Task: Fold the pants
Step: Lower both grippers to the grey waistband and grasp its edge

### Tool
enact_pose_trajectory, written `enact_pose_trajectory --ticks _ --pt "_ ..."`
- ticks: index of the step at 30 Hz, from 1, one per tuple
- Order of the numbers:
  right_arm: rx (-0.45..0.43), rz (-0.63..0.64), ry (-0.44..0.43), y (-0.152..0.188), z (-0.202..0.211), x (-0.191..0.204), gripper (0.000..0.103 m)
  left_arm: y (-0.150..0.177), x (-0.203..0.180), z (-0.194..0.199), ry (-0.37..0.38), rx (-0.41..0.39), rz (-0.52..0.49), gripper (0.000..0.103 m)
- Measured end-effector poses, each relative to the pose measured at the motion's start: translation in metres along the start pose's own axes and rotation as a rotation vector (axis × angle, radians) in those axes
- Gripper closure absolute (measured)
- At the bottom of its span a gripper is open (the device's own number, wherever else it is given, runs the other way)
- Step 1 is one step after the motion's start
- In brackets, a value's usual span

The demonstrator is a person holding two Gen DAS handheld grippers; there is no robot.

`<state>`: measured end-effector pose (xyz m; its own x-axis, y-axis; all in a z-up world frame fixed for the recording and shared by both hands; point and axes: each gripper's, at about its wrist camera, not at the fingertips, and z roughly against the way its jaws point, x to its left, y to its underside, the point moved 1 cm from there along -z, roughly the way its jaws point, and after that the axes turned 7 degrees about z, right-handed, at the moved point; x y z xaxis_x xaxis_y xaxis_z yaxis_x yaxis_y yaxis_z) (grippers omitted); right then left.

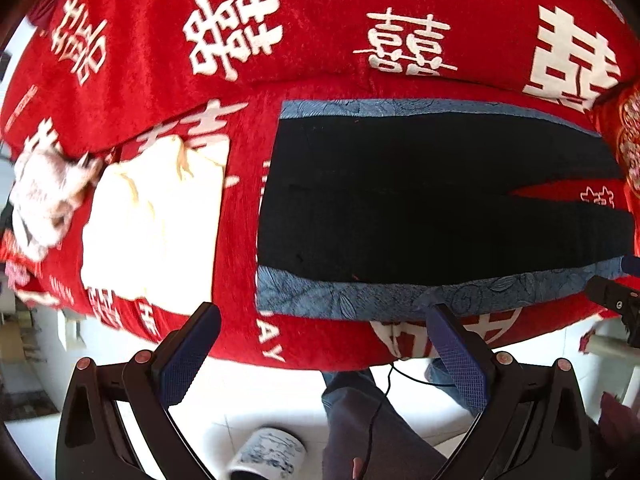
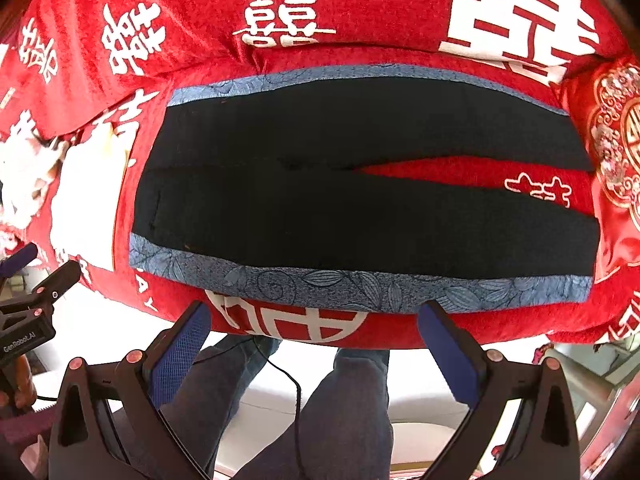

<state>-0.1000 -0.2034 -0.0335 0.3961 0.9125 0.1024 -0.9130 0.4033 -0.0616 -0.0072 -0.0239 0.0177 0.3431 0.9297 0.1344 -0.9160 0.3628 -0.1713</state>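
1. Fingers of the left gripper [image 1: 324, 344] stand wide apart with nothing between them, hovering off the near edge of the bed; their blue pads [image 1: 188, 354] face each other.
2. Left wrist view: the black pants [image 1: 420, 196], edged with blue patterned side stripes [image 1: 360, 300], lie flat on the red bedspread [image 1: 320, 20]. Their long axis runs left to right, waistband to the left, the two legs parting toward the right so a red wedge shows between them.
3. Left of the pants, apart from them, lies a cream folded cloth [image 1: 156, 224], and beyond it a pale crumpled cloth [image 1: 44, 200].
4. Below the bed edge are white floor tiles [image 1: 248, 392], a blue-and-white mug [image 1: 272, 454], the person's jeans-clad legs [image 1: 360, 420] and a thin black cable. The right gripper's tip [image 1: 612, 300] shows at the right edge.
5. Right wrist view: the right gripper [image 2: 314, 340] also has its fingers spread and empty, just off the near edge.
6. The pants [image 2: 320, 216] lie the same way here, near stripe [image 2: 360, 286] along the bed's edge, leg ends pointing right toward a red embroidered cushion [image 2: 616, 152].
7. The left gripper [image 2: 44, 292] appears at the far left, above the floor.
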Motion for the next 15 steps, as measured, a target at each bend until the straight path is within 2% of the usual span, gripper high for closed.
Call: enact_pose_trajectory --ticks 8,15 --pt "0.045 0.104 0.012 0.008 -0.016 -0.017 0.0 0.035 -0.008 0.005 -0.027 0.062 0.148 0.0" --pt "0.068 0.099 0.03 0.009 -0.03 -0.015 0.0 0.041 0.001 -0.003 -0.017 0.056 0.113 0.0"
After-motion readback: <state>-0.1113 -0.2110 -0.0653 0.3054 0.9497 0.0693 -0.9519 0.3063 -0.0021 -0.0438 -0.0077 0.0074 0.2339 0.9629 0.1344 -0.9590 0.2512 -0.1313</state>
